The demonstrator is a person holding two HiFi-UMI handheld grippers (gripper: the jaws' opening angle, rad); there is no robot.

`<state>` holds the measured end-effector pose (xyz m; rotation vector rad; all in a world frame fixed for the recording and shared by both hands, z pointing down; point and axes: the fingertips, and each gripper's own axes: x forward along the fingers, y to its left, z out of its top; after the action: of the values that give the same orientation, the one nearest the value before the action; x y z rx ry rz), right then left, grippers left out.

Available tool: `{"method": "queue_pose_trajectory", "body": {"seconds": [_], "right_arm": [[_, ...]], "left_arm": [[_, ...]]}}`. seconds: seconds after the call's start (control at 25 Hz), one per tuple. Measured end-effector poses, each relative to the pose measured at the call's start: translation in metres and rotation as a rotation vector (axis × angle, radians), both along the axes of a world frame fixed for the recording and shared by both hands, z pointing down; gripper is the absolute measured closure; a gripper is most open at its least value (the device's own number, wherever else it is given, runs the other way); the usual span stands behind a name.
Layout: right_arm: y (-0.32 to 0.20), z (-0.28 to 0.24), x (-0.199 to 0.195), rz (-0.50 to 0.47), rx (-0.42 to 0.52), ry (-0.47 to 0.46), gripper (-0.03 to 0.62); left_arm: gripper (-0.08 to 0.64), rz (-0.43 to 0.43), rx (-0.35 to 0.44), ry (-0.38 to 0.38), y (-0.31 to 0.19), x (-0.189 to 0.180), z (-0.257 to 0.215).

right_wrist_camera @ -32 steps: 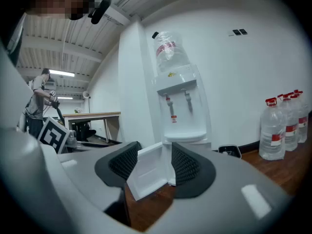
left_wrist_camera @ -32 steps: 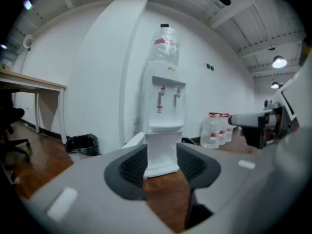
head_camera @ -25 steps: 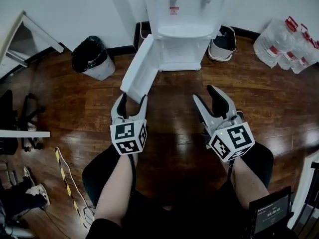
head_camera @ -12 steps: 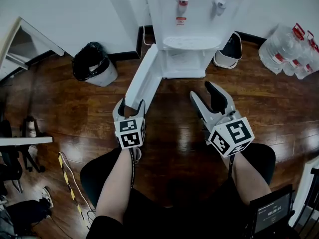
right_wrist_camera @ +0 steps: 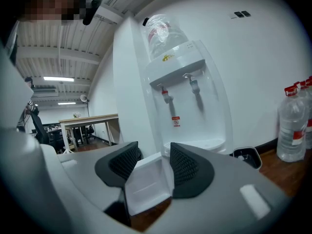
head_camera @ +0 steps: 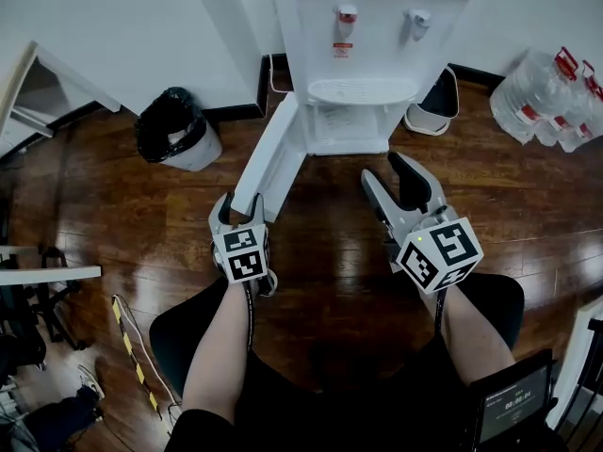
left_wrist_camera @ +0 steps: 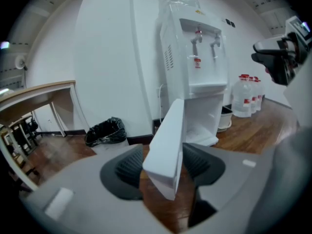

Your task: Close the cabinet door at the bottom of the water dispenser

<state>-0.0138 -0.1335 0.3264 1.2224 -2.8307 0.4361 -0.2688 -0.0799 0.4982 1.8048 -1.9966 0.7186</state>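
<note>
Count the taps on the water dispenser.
2. Both are on the water dispenser's front, side by side: the left tap, above a red label, and the right tap. None looks hidden.

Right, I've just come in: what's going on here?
A person holds a gripper in each hand in front of a water dispenser whose bottom cabinet door stands open, swung to the left. The left gripper is at the door's free edge, jaws apart with that edge showing between them; whether they touch it is unclear. The right gripper hangs open and empty over the floor. The door is not yet closed.
</note>
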Motion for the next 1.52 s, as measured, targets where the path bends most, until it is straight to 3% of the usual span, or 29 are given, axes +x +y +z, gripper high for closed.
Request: {"method": "queue_pose_trajectory", "body": {"seconds": [0.12, 0.32, 0.48, 0.6, 0.72, 0.84, 1.0, 1.08, 1.2, 1.32, 1.48, 1.52], "right_arm": [[0.008, 0.004, 0.014, -0.003, 0.002, 0.025, 0.383], [0.015, 0.031, 0.051, 0.053, -0.062, 0.05, 0.393], [0.004, 0.048, 0.048, 0.064, -0.159, -0.003, 0.394], [0.009, 0.074, 0.047, 0.063, -0.238, 0.01, 0.405], [0.031, 0.119, 0.043, 0.015, -0.347, 0.098, 0.405], [0.057, 0.156, 0.034, -0.082, -0.429, 0.208, 0.405], [0.088, 0.196, 0.035, -0.237, -0.425, 0.458, 0.403], [0.097, 0.212, 0.031, -0.289, -0.421, 0.522, 0.404], [0.092, 0.221, 0.02, -0.325, -0.4, 0.539, 0.403], [0.076, 0.225, 0.016, -0.345, -0.344, 0.565, 0.403], [0.053, 0.215, 0.016, -0.339, -0.366, 0.479, 0.424], [0.047, 0.215, 0.019, -0.325, -0.379, 0.47, 0.462]], "left_arm": [[0.314, 0.013, -0.013, 0.026, 0.002, 0.009, -0.001], [0.341, 0.109, -0.087, -0.023, 0.012, 0.045, 0.01], [0.307, 0.175, -0.097, 0.059, 0.019, 0.1, 0.011], [0.287, 0.251, -0.12, 0.108, 0.022, 0.14, 0.011], [0.286, 0.342, -0.152, 0.147, 0.018, 0.173, 0.012], [0.281, 0.374, -0.165, 0.22, 0.008, 0.194, 0.01], [0.276, 0.415, -0.178, 0.302, 0.0, 0.222, 0.003], [0.299, 0.45, -0.175, 0.303, -0.004, 0.232, 0.003], [0.312, 0.513, -0.161, 0.288, -0.015, 0.244, 0.004], [0.319, 0.602, -0.164, 0.229, -0.02, 0.248, 0.007], [0.324, 0.747, -0.185, 0.189, -0.023, 0.254, 0.009], [0.332, 0.779, -0.193, 0.172, -0.025, 0.255, 0.01]]}}
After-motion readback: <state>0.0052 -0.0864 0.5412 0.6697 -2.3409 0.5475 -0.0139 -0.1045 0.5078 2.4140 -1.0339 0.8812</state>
